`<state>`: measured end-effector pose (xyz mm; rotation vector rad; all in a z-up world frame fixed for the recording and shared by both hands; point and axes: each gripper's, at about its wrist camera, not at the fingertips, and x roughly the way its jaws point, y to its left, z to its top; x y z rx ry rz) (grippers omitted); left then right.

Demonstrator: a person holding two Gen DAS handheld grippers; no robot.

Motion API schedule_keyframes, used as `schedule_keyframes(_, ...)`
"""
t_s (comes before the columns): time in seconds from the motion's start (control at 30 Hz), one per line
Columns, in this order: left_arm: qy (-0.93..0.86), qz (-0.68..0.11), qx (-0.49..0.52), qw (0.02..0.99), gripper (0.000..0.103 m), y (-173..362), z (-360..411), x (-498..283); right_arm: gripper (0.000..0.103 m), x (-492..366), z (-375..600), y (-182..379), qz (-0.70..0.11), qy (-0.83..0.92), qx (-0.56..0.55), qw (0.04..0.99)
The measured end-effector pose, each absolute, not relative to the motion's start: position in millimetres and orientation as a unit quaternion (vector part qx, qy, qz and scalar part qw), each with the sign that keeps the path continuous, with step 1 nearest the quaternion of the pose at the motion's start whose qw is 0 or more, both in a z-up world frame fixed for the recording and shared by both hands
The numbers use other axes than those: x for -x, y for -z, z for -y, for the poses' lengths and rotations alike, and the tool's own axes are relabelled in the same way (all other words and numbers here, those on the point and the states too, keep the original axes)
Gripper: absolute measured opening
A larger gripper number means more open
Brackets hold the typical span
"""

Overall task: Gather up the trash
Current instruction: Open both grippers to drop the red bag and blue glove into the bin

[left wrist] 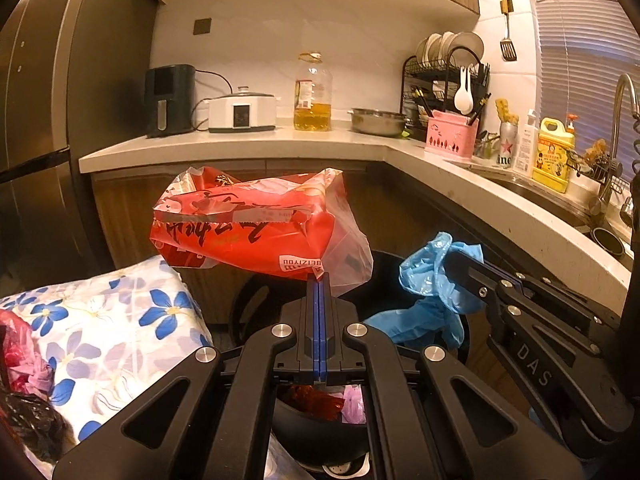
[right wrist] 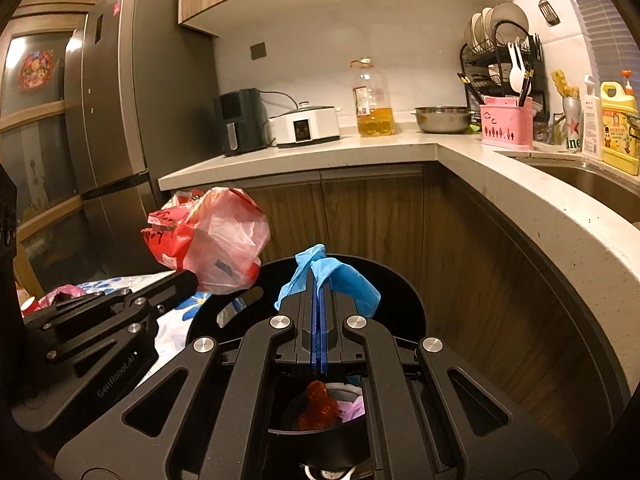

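Observation:
My left gripper (left wrist: 319, 278) is shut on the corner of a red and clear plastic snack bag (left wrist: 248, 224) and holds it in the air above a black trash bin (left wrist: 256, 292). The bag also shows in the right wrist view (right wrist: 208, 236). My right gripper (right wrist: 319, 270) is shut on a crumpled blue plastic glove (right wrist: 332, 276) over the same bin (right wrist: 400, 292). The glove shows at the right in the left wrist view (left wrist: 428, 280). Red and pink trash (right wrist: 320, 404) lies inside the bin.
A table with a blue-flower cloth (left wrist: 112, 320) stands at the left, with red and black bags (left wrist: 24, 380) on it. An L-shaped counter (left wrist: 280, 140) carries an oil bottle, cooker, air fryer, bowl, dish rack and sink. A fridge (right wrist: 116, 100) stands at the left.

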<state>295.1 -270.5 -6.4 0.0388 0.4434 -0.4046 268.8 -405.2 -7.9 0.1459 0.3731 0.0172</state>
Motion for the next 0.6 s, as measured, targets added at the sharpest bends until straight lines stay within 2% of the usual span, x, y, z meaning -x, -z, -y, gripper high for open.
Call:
schedule_keyframes(0.43,0.219,-0.240,-0.037,0.945,0.000,23,280,-303,0.002,-280,414,21,-0.204,-0.005,-0.082,0.976)
schedule_keyframes(0.53,0.220,-0.243,-0.042,0.944,0.001,26,282,-303,0.004,-282,417,24,-0.209,-0.002,-0.085,0.974)
schedule_keyframes(0.6,0.219,-0.244,-0.043,0.944,0.004,28,281,-304,0.011,-284,418,26,-0.213,-0.001,-0.087,0.973)
